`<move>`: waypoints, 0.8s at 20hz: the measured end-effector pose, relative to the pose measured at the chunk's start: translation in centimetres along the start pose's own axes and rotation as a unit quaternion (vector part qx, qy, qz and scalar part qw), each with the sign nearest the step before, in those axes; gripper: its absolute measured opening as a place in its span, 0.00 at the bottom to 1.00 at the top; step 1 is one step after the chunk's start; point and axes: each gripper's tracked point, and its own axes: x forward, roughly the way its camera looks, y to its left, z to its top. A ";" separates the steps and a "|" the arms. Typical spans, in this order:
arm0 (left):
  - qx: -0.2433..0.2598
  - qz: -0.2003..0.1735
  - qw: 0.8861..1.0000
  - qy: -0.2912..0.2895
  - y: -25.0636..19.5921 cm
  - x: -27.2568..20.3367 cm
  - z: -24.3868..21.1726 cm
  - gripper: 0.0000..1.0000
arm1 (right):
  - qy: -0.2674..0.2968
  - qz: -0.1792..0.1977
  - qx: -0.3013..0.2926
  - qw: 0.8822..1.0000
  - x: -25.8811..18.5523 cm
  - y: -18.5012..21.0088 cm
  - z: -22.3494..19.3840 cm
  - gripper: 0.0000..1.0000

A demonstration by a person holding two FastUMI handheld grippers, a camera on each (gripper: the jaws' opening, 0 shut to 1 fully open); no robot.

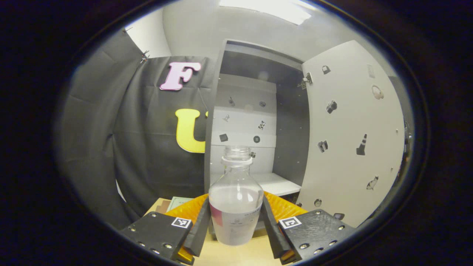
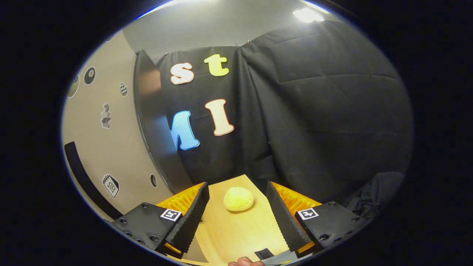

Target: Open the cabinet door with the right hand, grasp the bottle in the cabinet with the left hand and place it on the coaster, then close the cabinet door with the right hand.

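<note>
1. In the left gripper view, our left gripper (image 1: 235, 225) has both fingers pressed against the sides of the clear bottle (image 1: 235, 205), which stands upright between them with its cap off and its mouth open.
2. The bottle's base sits low over the wooden tabletop (image 1: 240, 255); we cannot tell whether it touches the wood.
3. Beyond the bottle we see the cabinet (image 1: 255, 122) with its interior open to us, and the white shelf (image 1: 275, 183) inside is bare.
4. The cabinet door (image 1: 351, 133), dotted with small stickers, stands swung wide to the right of the opening.
5. A pale green item (image 1: 177, 202) lies on the table just left of our left finger; we cannot tell what it is.
6. In the right gripper view, our right gripper (image 2: 236, 218) has its fingers spread apart, holding nothing.
7. Between and beyond them a small yellow, rounded object (image 2: 238, 198) rests on the table (image 2: 236, 232).
8. The sticker-covered door face (image 2: 107, 147) fills the left side of that view.
</note>
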 end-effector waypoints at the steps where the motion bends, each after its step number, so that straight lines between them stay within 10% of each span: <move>1: 0.003 0.004 1.000 -0.006 0.5 -1.3 -0.4 0.71 | -0.005 0.007 -0.006 1.000 -0.7 0.7 0.2 0.98; 16: 0.032 0.099 0.994 0.042 2.6 -6.7 -21.8 0.71 | -0.033 -0.020 -0.061 0.997 -5.4 0.7 2.1 0.98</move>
